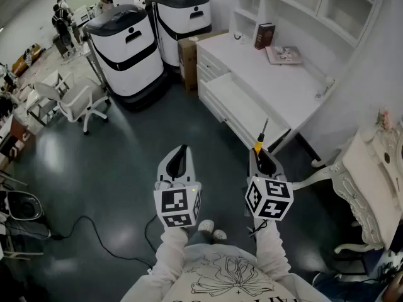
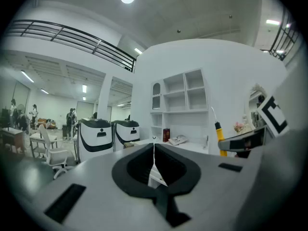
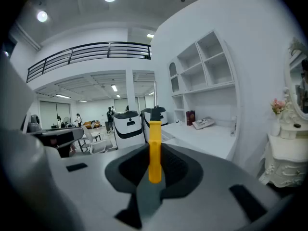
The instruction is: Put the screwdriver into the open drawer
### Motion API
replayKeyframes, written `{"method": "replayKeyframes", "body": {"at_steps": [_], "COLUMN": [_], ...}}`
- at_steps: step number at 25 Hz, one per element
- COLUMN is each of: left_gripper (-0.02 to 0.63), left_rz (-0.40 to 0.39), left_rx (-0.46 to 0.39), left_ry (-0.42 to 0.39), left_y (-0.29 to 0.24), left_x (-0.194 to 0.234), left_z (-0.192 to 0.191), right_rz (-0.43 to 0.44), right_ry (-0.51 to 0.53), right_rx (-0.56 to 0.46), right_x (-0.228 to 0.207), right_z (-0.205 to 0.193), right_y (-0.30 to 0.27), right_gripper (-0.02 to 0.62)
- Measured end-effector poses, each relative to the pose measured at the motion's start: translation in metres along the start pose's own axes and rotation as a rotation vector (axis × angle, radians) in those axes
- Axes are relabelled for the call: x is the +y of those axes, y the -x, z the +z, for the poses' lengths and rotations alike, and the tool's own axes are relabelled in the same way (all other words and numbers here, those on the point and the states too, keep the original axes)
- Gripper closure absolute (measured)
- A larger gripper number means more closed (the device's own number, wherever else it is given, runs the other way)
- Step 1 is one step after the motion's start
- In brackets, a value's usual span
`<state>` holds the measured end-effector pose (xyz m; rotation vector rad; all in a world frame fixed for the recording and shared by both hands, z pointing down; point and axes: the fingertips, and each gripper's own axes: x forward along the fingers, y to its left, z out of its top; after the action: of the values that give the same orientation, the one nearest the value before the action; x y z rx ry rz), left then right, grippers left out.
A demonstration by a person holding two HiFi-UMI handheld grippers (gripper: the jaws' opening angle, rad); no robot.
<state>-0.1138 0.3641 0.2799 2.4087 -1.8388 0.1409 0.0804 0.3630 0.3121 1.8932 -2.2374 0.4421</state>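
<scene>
A screwdriver (image 1: 259, 143) with a yellow handle and a black collar stands nearly upright in my right gripper (image 1: 260, 153), which is shut on the handle (image 3: 155, 150); the thin shaft points toward the desk. The open drawer (image 1: 247, 111) juts from the white desk (image 1: 277, 80) just beyond the screwdriver's tip. My left gripper (image 1: 183, 150) hovers over the dark floor to the left, level with the right one. Its jaws meet (image 2: 154, 150) with nothing between them. From the left gripper view the screwdriver (image 2: 219, 134) shows at the right.
Two white-and-black machines (image 1: 126, 49) (image 1: 186, 17) and a cardboard box (image 1: 189, 52) stand left of the desk. A book (image 1: 264, 35) and a magazine (image 1: 283, 54) lie on top. A white chair (image 1: 79, 102), a floor cable (image 1: 94, 231) and an ornate white table (image 1: 371, 175) surround me.
</scene>
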Motion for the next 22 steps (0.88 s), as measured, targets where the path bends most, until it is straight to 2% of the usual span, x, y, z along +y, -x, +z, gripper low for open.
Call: {"method": "replayKeyframes", "body": {"at_steps": [14,22], "left_gripper": [0.598,0.598], "left_rz": [-0.011,-0.025], "left_rx": [0.007,0.01], "left_ry": [0.006,0.007], "left_y": [-0.018,-0.037], "left_x": [0.007,0.017], "left_z": [-0.002,-0.001], "right_rz": [0.004,-0.016], "right_ry": [-0.006,-0.05], "right_rx": [0.017,0.007], "right_x": [0.002,0.0], "right_z": [-0.002,0.002], "right_y": [-0.02,-0.04], "right_gripper": [0.528,0.528]}}
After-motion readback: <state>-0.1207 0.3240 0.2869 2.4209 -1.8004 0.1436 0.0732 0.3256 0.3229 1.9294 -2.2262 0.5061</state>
